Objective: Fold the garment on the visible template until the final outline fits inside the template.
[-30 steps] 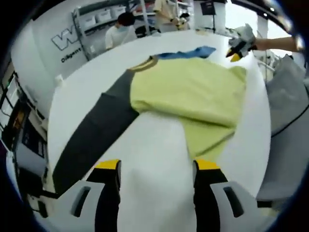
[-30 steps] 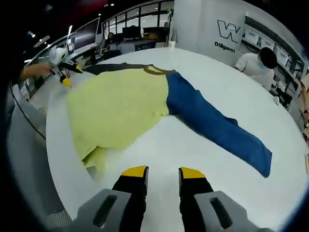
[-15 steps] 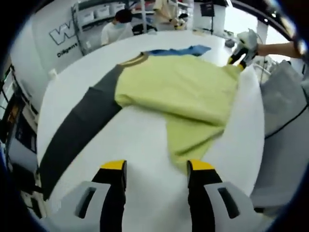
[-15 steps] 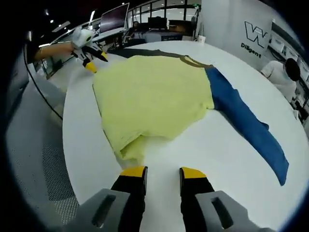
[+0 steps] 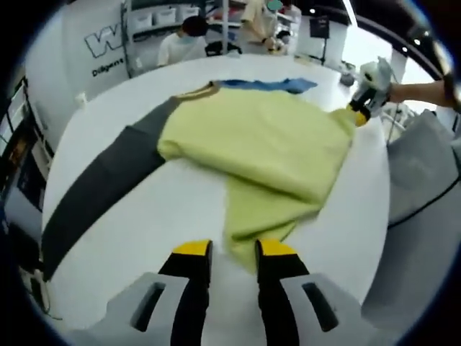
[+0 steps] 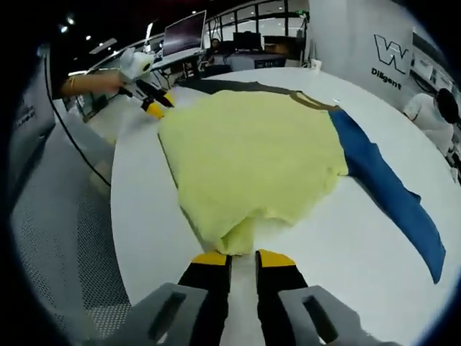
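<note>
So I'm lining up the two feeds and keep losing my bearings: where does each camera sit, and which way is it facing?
Left gripper view: rides the left gripper, looks along its jaws across the white table at the yellow shirt, grey sleeve toward the wall side; the right gripper sits at the far corner.
Right gripper view: rides the right gripper, faces the shirt's opposite corner, blue sleeve on the right.
Shared: shirt, table, each other's gripper, with the left gripper seen at the far corner.
</note>
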Demonstrator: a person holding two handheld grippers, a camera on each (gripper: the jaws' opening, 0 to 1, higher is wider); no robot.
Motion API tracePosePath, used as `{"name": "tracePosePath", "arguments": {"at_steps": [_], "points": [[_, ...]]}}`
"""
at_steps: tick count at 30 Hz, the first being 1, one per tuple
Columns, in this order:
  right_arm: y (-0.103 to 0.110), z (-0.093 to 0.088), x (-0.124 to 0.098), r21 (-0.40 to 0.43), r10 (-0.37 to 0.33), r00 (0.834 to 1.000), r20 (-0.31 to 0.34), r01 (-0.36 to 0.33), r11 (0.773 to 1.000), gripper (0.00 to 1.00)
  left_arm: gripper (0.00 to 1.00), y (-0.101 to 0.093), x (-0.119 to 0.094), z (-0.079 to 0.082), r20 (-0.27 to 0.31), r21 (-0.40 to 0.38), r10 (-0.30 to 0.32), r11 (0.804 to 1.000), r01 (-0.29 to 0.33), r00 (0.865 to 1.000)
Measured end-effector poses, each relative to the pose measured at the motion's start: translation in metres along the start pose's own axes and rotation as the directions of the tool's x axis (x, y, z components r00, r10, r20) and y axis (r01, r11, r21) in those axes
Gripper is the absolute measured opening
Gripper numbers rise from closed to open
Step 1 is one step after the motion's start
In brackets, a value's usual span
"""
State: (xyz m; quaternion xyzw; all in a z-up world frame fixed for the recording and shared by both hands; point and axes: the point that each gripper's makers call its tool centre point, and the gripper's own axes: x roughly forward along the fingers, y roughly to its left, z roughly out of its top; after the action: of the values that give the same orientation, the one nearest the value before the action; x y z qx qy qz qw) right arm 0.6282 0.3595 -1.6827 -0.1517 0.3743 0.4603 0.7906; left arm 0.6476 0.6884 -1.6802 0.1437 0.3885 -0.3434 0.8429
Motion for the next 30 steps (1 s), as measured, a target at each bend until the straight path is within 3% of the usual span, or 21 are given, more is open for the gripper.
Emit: {"name": "tracePosePath", "arguments": {"at_steps": [5, 8, 14, 30], "points": [[0.009, 0.001, -0.001, -0.001, 0.031, 1.000, 0.007, -0.031, 1.000, 0.00, 0.04, -0.007, 0.002, 0.000, 0.015, -0.013, 0.007, 1.000, -0.007, 1.000], [0.015, -0.001, -0.005, -0.001, 0.042, 0.999, -0.006, -0.042, 0.999, 0.00, 0.02, -0.009, 0.001, -0.001, 0.013, -0.025, 0.009, 1.000, -0.008, 1.000], [0.021, 0.004, -0.016, 0.073, 0.037, 0.999, 0.023, -0.038, 0.997, 0.00, 0.01, -0.013, -0.008, -0.005, 0.001, -0.035, 0.002, 0.999, -0.002, 1.000], [0.055, 0.006, -0.042, 0.072, 0.088, 0.996, 0.020, -0.090, 0.993, 0.00, 0.00, -0.033, -0.044, 0.002, 0.072, -0.079, -0.009, 0.997, 0.015, 0.997]]}}
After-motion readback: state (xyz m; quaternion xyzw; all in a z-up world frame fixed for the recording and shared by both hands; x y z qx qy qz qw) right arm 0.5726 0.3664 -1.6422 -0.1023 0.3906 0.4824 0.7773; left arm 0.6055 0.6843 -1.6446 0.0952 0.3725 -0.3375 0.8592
